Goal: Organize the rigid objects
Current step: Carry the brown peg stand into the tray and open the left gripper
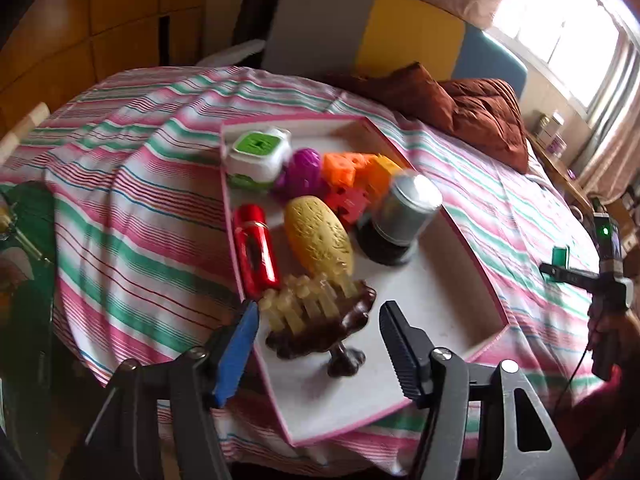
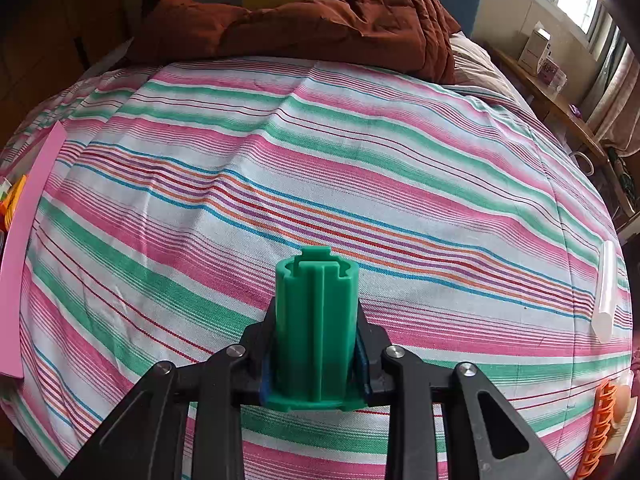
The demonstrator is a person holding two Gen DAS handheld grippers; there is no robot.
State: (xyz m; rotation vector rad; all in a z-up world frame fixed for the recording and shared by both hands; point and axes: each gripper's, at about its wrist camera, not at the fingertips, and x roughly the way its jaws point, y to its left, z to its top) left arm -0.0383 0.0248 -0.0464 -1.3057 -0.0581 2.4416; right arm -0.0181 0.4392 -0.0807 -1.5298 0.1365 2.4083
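Note:
A pink-rimmed white tray (image 1: 452,300) lies on the striped bed. It holds a green-and-white cube (image 1: 258,154), a purple egg (image 1: 302,172), orange and red blocks (image 1: 356,178), a silver-topped jar (image 1: 400,216), a yellow oval (image 1: 318,234), a red cylinder (image 1: 256,250) and a brown stand with pale pegs (image 1: 316,320). My left gripper (image 1: 316,332) is open just above the brown stand. My right gripper (image 2: 316,344) is shut on a green plastic cylinder (image 2: 316,320), held over the bedspread; it also shows at the right of the left wrist view (image 1: 560,258).
A brown quilt (image 2: 320,20) lies at the head of the bed. A clear tube (image 2: 606,292) and an orange ribbed object (image 2: 600,424) lie at the right edge. The tray's pink wall (image 2: 24,248) shows at the left. A wooden shelf with boxes (image 2: 552,64) stands under the window.

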